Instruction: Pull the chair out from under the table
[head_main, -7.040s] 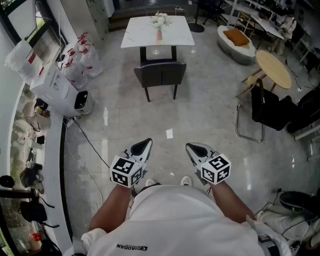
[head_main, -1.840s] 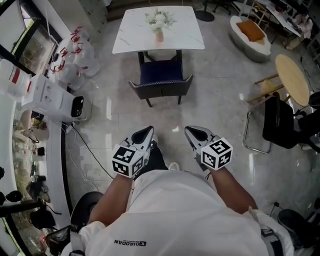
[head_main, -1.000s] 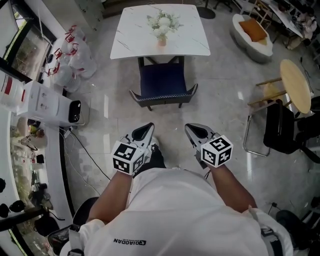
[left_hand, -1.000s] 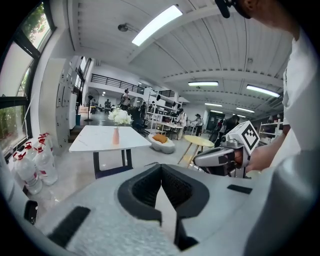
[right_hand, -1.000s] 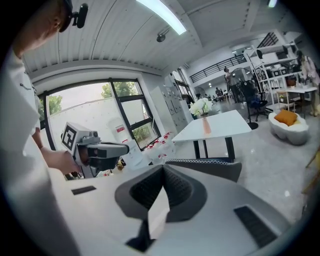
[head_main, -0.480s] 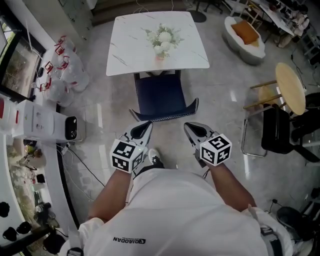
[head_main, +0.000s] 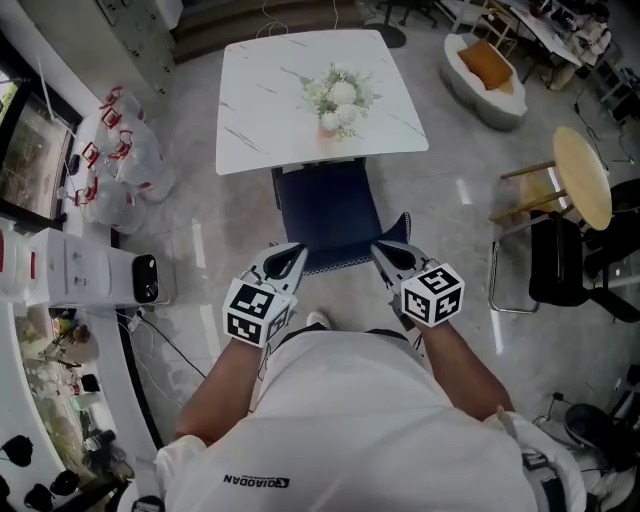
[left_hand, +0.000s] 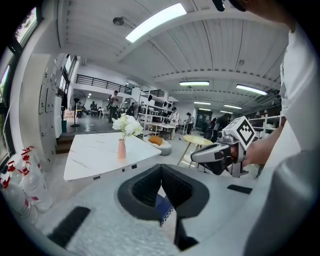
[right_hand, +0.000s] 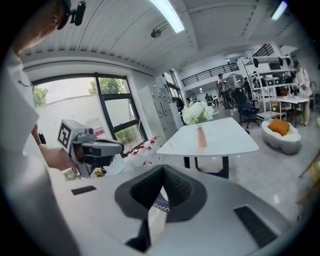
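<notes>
Gripping nothing: left gripper (head_main: 288, 258) and right gripper (head_main: 388, 255) both have jaws pressed together, empty. Tips sit by the two corners of the chair's backrest; can't tell if they touch. Chair (head_main: 325, 208): dark blue padded seat, curved back with white zigzag trim on the top edge, front part tucked under the table (head_main: 270, 100). Table top is white, marble-veined, rectangular. On it a slim pink vase (head_main: 328, 124) holds white flowers (head_main: 340, 92). Floor (head_main: 200, 230) is glossy grey tile.
</notes>
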